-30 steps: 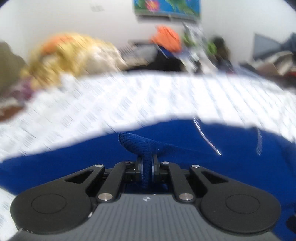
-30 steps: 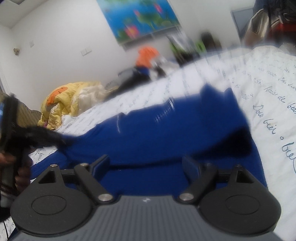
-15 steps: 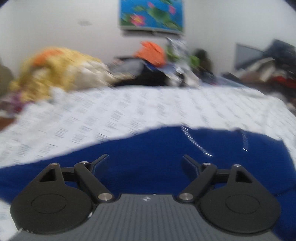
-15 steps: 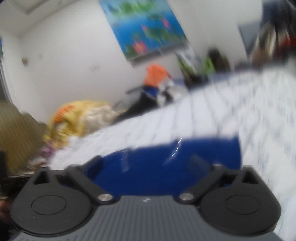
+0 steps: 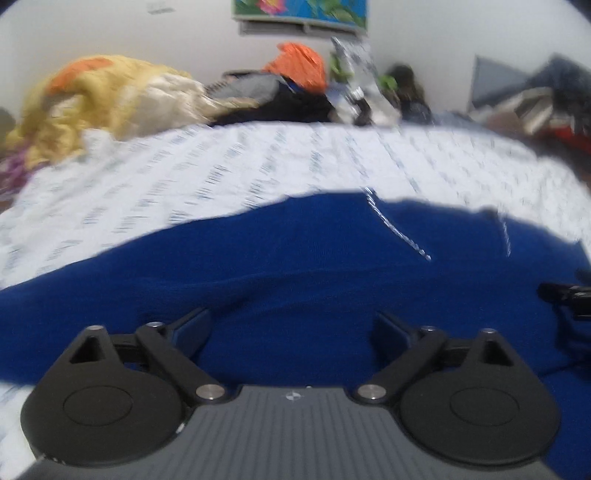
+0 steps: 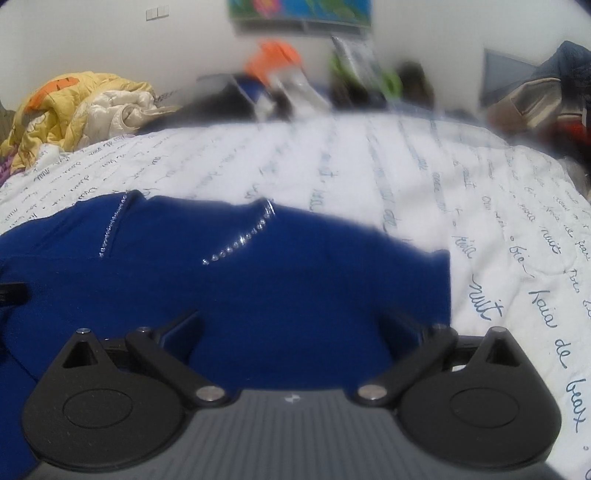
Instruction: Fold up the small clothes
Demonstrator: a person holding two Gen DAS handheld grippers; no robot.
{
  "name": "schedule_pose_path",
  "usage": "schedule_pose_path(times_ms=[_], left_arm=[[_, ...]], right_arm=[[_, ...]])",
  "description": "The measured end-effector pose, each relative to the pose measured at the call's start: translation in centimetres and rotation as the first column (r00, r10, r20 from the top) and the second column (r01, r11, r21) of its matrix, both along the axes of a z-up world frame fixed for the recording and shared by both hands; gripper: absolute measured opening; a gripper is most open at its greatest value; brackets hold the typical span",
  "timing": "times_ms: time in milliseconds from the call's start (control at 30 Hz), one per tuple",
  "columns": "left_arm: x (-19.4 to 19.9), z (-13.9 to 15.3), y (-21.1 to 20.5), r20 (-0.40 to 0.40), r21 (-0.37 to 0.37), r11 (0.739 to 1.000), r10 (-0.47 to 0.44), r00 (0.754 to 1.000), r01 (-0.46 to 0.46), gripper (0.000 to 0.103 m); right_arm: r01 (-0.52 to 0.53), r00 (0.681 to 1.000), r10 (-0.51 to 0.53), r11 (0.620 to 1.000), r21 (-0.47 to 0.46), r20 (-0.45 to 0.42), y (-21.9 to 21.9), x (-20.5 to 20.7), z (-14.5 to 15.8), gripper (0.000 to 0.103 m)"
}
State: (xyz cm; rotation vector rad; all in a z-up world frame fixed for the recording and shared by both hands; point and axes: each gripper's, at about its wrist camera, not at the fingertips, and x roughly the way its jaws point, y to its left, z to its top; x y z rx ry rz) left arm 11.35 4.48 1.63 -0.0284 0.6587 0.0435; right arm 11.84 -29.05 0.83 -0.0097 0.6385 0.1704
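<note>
While its jaws have just been opening, the left gripper stands spread wide over the blue garment, with nothing pinched between its fingers; only flat blue cloth shows in the gap. At three o'clock in the left wrist view, a black part of the right gripper pokes in from the edge, over the same cloth.

The right gripper is likewise spread wide and grips nothing, its jaws having just opened too. At nine o'clock in its view a dark tip, seemingly the other gripper, shows at the edge.

From the jaws outward toward twelve o'clock, the garment lies spread on the bed, with two short rows of shiny stones running slantwise near its far edge. In the right wrist view its right edge ends at about two o'clock, where the sheet begins.

Beyond it stretches the white bedsheet, printed with lines of blue handwriting. At ten o'clock a crumpled yellow quilt sits at the far corner. At twelve o'clock a blurred heap of clothes with an orange piece lies against the wall, under a bright picture.
</note>
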Motion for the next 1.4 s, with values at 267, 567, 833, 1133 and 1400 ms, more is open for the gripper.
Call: schedule_pose_path(times_ms=[267,567,833,1133,1400], left_arm=[[-9.8,2.2,21.7,-0.001,-0.323,0.834,0.472,0.882,-0.447,0.103],[-11.4,-1.8,40.2,-0.264,-0.638,0.344,0.743,0.615,-0.689,0.079],[-9.2,-2.9,39.2,-0.251,-0.554,0.431,0.73,0.636,-0.713,0.005],[-3.2,8.0,20.3,0.163,-0.331,0.864,0.449,0.878,-0.38,0.002],[-1.6,3.0,-8.9,0.044,-0.013,0.929,-0.37,0.928,0.371,0.043]], right_arm=[[0.005,1.0,-0.005,1.0,0.0,0.007,0.3,0.0,0.4,0.103],[0.01,1.0,-0.01,1.0,0.0,0.01,0.2,0.1,0.4,0.103],[0.009,1.0,-0.009,1.0,0.003,0.011,0.2,0.0,0.3,0.103],[0.016,1.0,-0.016,0.999,0.029,0.017,0.0,0.1,0.3,0.103],[0.047,0.998,-0.054,0.983,0.175,0.033,-2.1,-0.2,0.4,0.103]])
